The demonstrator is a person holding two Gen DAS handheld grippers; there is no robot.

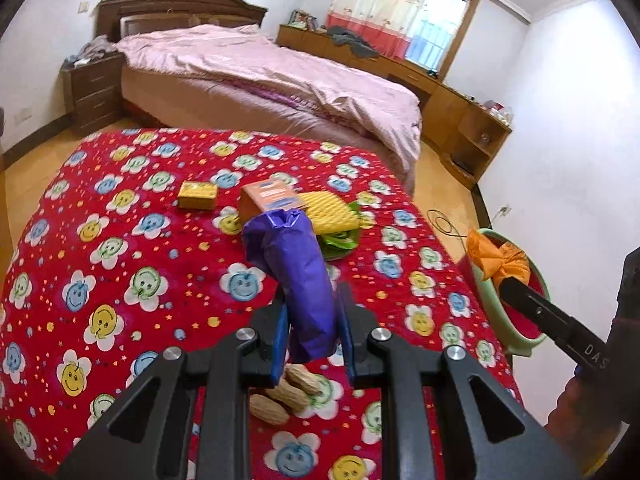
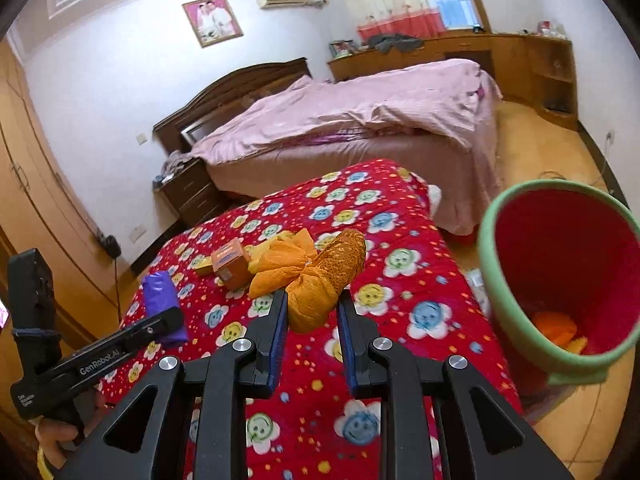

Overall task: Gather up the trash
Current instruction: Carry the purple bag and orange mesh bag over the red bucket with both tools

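Note:
My left gripper (image 1: 314, 320) is shut on a crumpled purple wrapper (image 1: 296, 276), held above the red flowered blanket (image 1: 120, 280). Three peanuts (image 1: 288, 394) lie on the blanket just beneath it. My right gripper (image 2: 312, 304) is shut on a wad of orange paper (image 2: 312, 292), also lifted off the blanket (image 2: 400, 320). To its right stands a red bin with a green rim (image 2: 490, 264), with orange scraps (image 2: 556, 328) at its bottom. The left wrist view shows the right gripper (image 1: 508, 280) with the orange wad (image 1: 496, 258) in front of the bin (image 1: 520, 346).
On the blanket lie an orange box (image 1: 270, 200), a small yellow box (image 1: 197, 195) and a yellow dimpled item on green (image 1: 332, 216). Behind is a bed with a pink cover (image 1: 260, 76), a nightstand (image 1: 94, 88) and a wooden sideboard (image 1: 460, 120). A cable (image 1: 444, 224) lies on the floor.

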